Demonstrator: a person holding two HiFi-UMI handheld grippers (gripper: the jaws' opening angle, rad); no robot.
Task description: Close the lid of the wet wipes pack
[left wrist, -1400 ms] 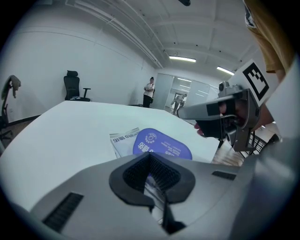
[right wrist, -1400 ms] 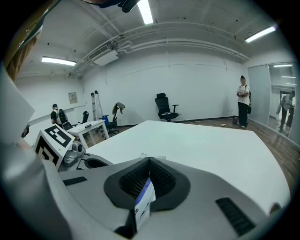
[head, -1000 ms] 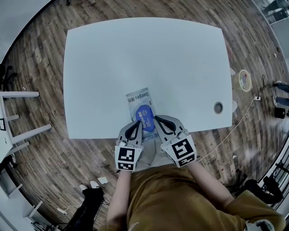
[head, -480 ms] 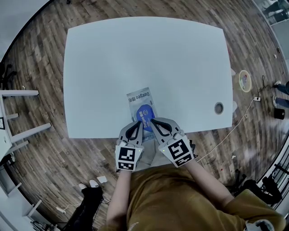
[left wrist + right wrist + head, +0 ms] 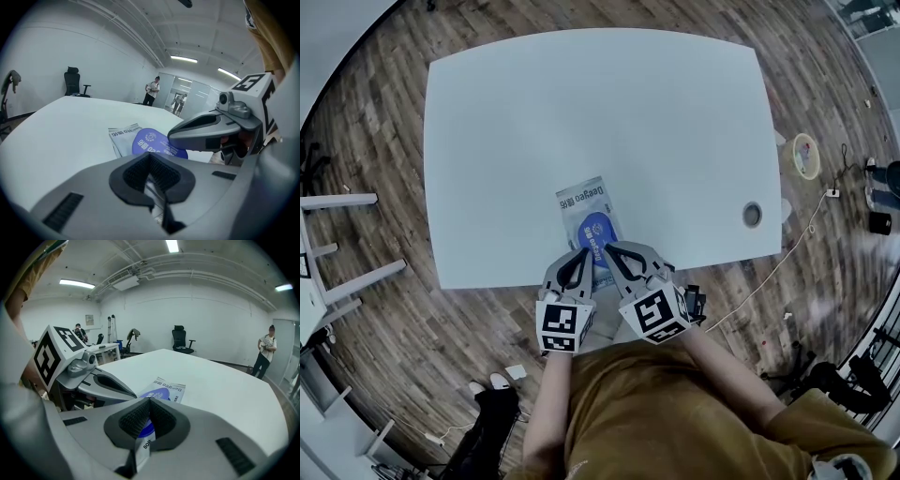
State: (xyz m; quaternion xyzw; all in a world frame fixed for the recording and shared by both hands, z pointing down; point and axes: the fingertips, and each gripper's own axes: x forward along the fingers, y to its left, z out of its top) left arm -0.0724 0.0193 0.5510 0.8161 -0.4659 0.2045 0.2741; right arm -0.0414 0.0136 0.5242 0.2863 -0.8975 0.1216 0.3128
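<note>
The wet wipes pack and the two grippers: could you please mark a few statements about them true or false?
1. The wet wipes pack lies on the white table near the edge closest to the person. True.
2. The pack's lid is red. False: it is blue.
3. The left gripper has its jaws wide apart. False: they are together.
4. The right gripper reaches the pack's near end. True.
5. The table's round hole is left of the pack. False: it is to the right.
</note>
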